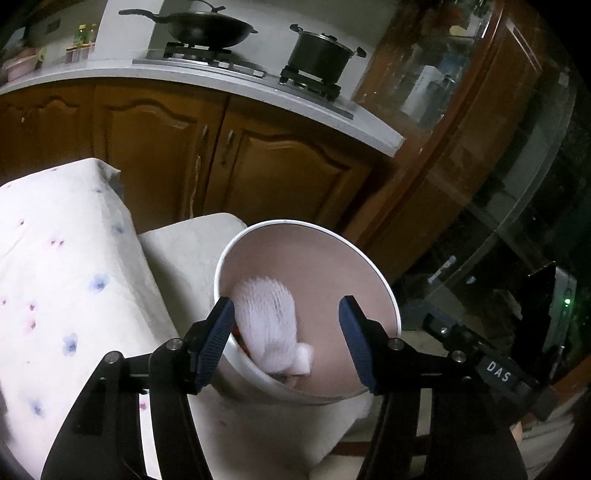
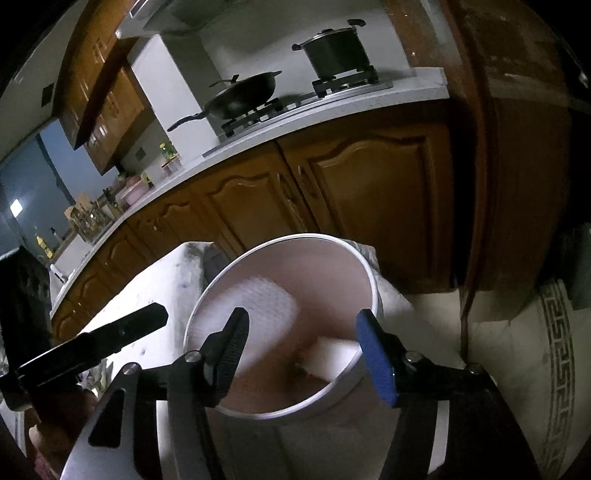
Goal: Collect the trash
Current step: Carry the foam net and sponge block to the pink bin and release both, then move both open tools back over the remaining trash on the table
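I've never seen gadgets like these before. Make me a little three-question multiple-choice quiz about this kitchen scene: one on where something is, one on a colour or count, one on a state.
1. Where does the white foam net lie?
A. on the stove
B. inside the white bin
C. on the floor tiles

2. How many cooking vessels stand on the stove?
A. one
B. two
C. four

3. How do both grippers stand?
A. open, holding nothing
B. shut on the bin rim
C. shut on a pot

Answers:
1 B: the white foam net rests against the inner wall of the white bin.
2 B: a wok and a lidded pot sit on the stove.
3 A: the left gripper and the right gripper each show a wide gap between their fingers, with nothing held.
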`<state>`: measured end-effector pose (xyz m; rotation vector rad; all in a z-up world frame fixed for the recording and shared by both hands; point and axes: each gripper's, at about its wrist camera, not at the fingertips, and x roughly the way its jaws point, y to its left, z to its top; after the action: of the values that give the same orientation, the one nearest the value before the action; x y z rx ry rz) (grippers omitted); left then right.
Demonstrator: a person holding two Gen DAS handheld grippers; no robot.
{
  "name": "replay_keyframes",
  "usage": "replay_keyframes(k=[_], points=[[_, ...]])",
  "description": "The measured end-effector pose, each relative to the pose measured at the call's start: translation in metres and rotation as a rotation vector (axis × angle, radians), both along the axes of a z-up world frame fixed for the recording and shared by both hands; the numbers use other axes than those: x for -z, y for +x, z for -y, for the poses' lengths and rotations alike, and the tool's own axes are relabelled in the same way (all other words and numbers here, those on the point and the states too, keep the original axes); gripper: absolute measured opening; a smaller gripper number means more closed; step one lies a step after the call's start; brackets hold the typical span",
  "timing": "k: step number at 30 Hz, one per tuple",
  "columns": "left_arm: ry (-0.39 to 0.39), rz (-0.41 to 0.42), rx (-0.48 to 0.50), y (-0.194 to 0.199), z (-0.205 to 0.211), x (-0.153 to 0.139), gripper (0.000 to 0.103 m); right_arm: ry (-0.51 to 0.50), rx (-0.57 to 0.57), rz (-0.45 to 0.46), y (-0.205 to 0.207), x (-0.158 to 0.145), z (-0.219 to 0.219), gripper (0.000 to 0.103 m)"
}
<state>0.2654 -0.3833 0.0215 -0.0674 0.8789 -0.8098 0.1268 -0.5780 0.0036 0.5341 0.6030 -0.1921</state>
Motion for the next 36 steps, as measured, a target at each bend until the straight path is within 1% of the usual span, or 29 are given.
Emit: replay_keyframes(k=[4, 5, 6, 7, 8, 10, 16, 22, 27, 36], points=[[-0.008, -0.001, -0.013, -0.003, -0.008, -0.002, 0.059, 0.007, 0.007, 0.006, -0.004, -0.003, 0.000, 0.063], [-0.010, 0.001, -0.017, -0.004, -0.012, -0.003, 0.059, 0.009, 0.007, 0.007, -0.005, -0.003, 0.000, 0.064], [-0.009, 0.007, -0.022, -0.006, -0.015, -0.004, 0.059, 0.012, 0.007, 0.011, -0.007, -0.005, -0.001, 0.066], [-0.006, 0.013, -0.032, -0.008, -0.020, -0.006, 0.060, 0.014, 0.008, 0.016, -0.008, -0.007, -0.002, 0.073], [-0.005, 0.016, -0.038, -0.009, -0.023, -0.006, 0.064, 0.015, 0.009, 0.023, -0.010, -0.009, -0.004, 0.081], [-0.005, 0.021, -0.054, -0.012, -0.034, -0.008, 0.068, 0.016, 0.002, 0.036, -0.012, -0.012, -0.008, 0.086], [-0.015, 0.036, -0.114, -0.023, -0.077, -0.016, 0.069, 0.021, -0.029, 0.067, -0.017, -0.024, -0.029, 0.092], [-0.026, 0.048, -0.182, -0.033, -0.122, -0.022, 0.073, 0.036, -0.064, 0.084, -0.018, -0.031, -0.055, 0.095], [-0.036, 0.065, -0.255, -0.042, -0.166, -0.026, 0.073, 0.046, -0.105, 0.087, -0.014, -0.033, -0.079, 0.095], [-0.036, 0.096, -0.346, -0.054, -0.232, -0.031, 0.073, 0.043, -0.204, 0.078, -0.002, -0.036, -0.131, 0.095]])
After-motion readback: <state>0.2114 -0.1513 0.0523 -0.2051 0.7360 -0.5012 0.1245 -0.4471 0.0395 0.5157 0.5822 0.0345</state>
